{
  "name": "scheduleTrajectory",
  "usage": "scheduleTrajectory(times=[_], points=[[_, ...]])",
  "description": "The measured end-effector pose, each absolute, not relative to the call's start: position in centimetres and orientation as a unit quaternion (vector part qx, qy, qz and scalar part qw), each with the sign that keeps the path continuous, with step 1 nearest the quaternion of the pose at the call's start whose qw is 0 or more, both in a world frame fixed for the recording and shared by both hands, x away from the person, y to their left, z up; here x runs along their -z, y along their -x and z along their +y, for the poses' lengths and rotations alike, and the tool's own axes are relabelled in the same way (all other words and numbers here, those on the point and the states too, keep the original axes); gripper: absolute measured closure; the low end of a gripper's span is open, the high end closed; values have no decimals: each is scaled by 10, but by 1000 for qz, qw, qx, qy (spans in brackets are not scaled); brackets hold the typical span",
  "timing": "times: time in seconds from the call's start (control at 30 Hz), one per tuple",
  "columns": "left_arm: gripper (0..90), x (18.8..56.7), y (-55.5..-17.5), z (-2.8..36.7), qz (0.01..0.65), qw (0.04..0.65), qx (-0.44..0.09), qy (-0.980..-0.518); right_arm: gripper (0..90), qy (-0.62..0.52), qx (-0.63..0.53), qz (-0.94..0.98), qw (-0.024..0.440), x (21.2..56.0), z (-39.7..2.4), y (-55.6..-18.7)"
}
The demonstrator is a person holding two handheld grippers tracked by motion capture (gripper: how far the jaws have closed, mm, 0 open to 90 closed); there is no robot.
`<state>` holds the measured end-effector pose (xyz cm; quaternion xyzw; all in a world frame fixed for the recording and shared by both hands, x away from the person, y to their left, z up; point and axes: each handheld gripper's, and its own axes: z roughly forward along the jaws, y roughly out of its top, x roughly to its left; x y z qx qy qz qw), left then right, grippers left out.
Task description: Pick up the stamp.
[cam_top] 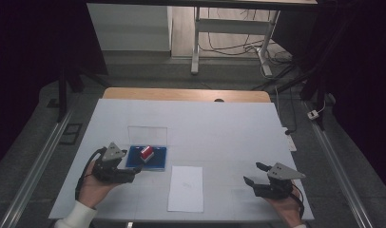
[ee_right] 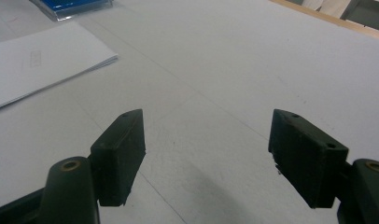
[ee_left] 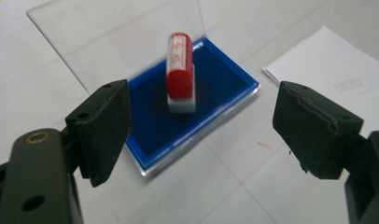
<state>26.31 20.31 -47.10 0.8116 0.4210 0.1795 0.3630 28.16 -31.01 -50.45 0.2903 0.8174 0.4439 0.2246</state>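
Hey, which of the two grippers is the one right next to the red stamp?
The left gripper, open beside the blue ink pad where the red stamp stands. The right gripper is open too, past the white paper.

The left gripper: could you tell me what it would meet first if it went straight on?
Most likely the red stamp standing on the blue ink pad; the left gripper is open and aimed at it.

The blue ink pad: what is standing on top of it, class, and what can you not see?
A red stamp stands upright on the blue ink pad, white base down. Its printing face is hidden against the pad. The open left gripper is short of it.
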Motion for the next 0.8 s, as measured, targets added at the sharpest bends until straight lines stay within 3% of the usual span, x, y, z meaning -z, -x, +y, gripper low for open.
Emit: scheduleTrajectory(times=[0.8], points=[[235, 470, -311, 183, 425, 327, -167, -827, 277, -294, -441, 819, 219, 506, -309, -283]])
